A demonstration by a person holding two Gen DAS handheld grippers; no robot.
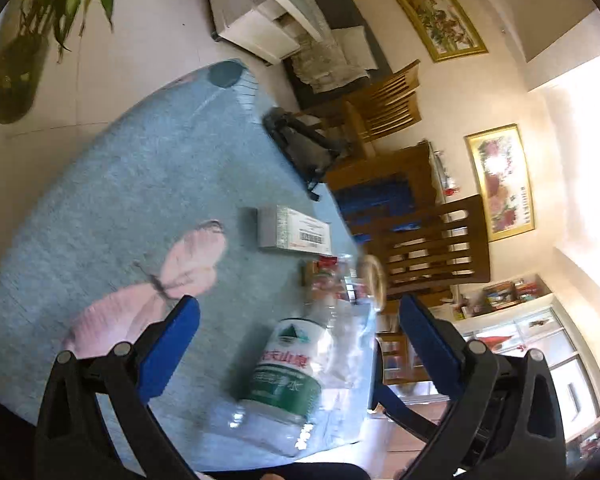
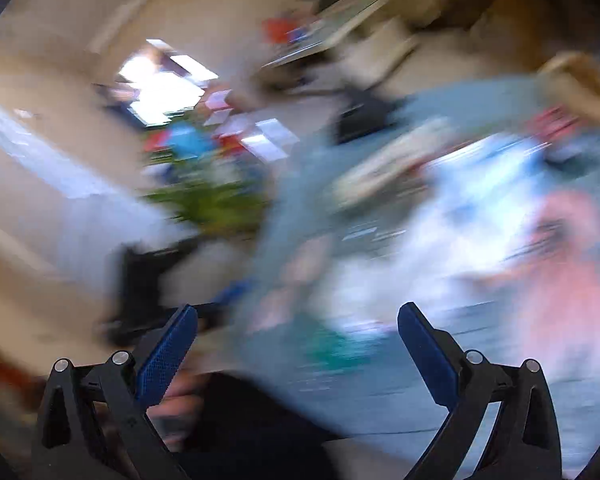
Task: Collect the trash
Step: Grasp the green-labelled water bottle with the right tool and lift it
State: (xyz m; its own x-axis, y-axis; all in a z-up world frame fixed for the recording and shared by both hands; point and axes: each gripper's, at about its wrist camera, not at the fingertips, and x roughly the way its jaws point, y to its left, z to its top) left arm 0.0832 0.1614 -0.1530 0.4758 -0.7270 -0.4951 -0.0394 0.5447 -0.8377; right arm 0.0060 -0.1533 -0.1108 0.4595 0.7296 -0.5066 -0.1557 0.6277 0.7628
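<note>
A clear plastic water bottle with a green and white label lies on its side on the teal butterfly tablecloth, near the table's edge. My left gripper is open, its blue pads either side of the bottle without touching it. Beyond the bottle lie a white carton with a barcode and a small red wrapper. The right wrist view is heavily blurred; my right gripper is open with nothing between its pads, over a smeared teal cloth and white and pink shapes.
Wooden chairs stand beyond the table's far edge. A dark device rests on the cloth farther off. A potted plant stands at the upper left, and a white cabinet at the right.
</note>
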